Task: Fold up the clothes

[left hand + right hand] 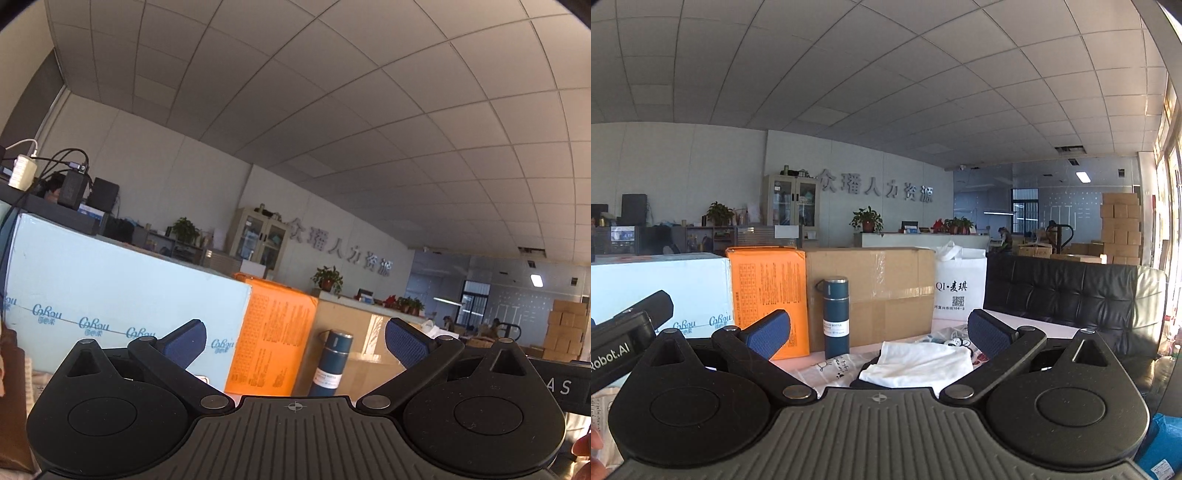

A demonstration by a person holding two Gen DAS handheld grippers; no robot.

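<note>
The left wrist view is tilted upward and is taken up mostly by ceiling, so that no clothing is seen in it; a pale blue printed box (122, 295), an orange carton (271, 339) and a dark teal flask (330, 363) are shown there, with a grey reception counter behind. In the right wrist view more is revealed: a black tufted sofa (1067, 291) at the right, a large brown cardboard box (871, 288) sealed with tape, the same pale blue box and orange carton beside it, a white shopping bag (960, 286) with printed lettering, and the flask standing upright in front of the cardboard box. The table surface (1027, 319), pale pink, is seen only in this view. The left gripper (295, 341) is held with its blue-padded fingers spread wide, nothing being gripped or touched. The right gripper (879, 334) is likewise spread wide and empty, held above the clothes without contact. A white folded garment (916, 363) is laid on the table between the right gripper's fingers as framed, roughly rectangular with soft creases, resting upon a dark garment (866, 378) of which only an edge is visible. Patterned white cloth (827, 371) is spread beneath and around them.
</note>
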